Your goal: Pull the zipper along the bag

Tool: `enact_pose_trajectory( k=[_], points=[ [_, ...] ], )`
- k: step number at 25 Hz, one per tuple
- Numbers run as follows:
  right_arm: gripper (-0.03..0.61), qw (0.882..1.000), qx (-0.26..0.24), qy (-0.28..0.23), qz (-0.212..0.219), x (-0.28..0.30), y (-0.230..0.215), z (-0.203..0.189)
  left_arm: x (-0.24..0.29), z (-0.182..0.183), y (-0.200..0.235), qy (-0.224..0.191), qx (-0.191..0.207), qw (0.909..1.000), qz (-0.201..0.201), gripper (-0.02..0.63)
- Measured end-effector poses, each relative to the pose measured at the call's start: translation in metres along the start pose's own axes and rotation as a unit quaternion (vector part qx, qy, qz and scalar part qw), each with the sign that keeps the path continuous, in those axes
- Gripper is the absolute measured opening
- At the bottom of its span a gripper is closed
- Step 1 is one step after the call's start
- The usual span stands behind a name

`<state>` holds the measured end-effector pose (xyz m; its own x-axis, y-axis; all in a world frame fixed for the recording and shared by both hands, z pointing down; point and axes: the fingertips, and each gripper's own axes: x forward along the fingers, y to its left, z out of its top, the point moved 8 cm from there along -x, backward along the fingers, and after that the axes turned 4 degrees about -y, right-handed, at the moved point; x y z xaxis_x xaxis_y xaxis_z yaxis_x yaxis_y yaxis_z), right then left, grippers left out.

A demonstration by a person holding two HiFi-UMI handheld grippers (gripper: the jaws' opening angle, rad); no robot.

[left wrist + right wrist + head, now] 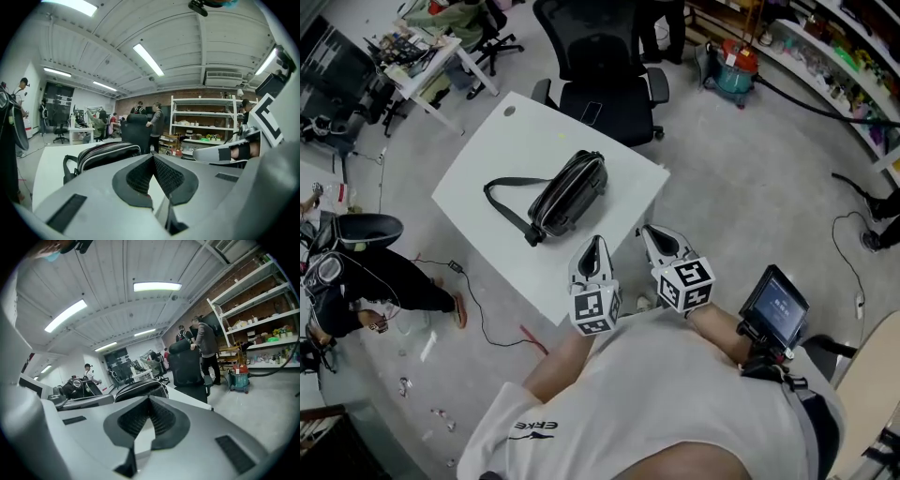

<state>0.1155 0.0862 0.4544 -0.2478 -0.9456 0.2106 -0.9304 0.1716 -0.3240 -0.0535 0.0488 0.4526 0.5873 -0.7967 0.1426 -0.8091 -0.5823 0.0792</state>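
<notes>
Looking across the white worktop (478,192), I judge the black bag (570,192) at its middle soft and light, so my left gripper (593,247) and right gripper (660,240), both closed empty short of it, must pin fabric and pinch the tiny zipper pull.

Table: white square table (478,183) standing on the grey concrete floor (741,187).
On it: black rounded bag with pale trim (570,192), lying near the middle.
Strap: the bag's black strap (502,199) lies flat on the tabletop beside it.
Far corner: small round grey cap (508,111).
</notes>
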Motion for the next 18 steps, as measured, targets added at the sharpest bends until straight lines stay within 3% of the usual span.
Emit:
enact_pose_trajectory(
  k=[8, 18],
  points=[
    [0.005, 0.999, 0.005, 0.024, 0.046, 0.066, -0.030, 0.006, 0.030, -0.010, 0.035, -0.008, -0.013, 0.9964, 0.084, 0.003],
    [0.005, 0.996, -0.009, 0.048, 0.070, 0.158, -0.086, 0.014, 0.073, -0.007, 0.083, -0.012, -0.002, 0.9817, 0.190, 0.003]
  ],
)
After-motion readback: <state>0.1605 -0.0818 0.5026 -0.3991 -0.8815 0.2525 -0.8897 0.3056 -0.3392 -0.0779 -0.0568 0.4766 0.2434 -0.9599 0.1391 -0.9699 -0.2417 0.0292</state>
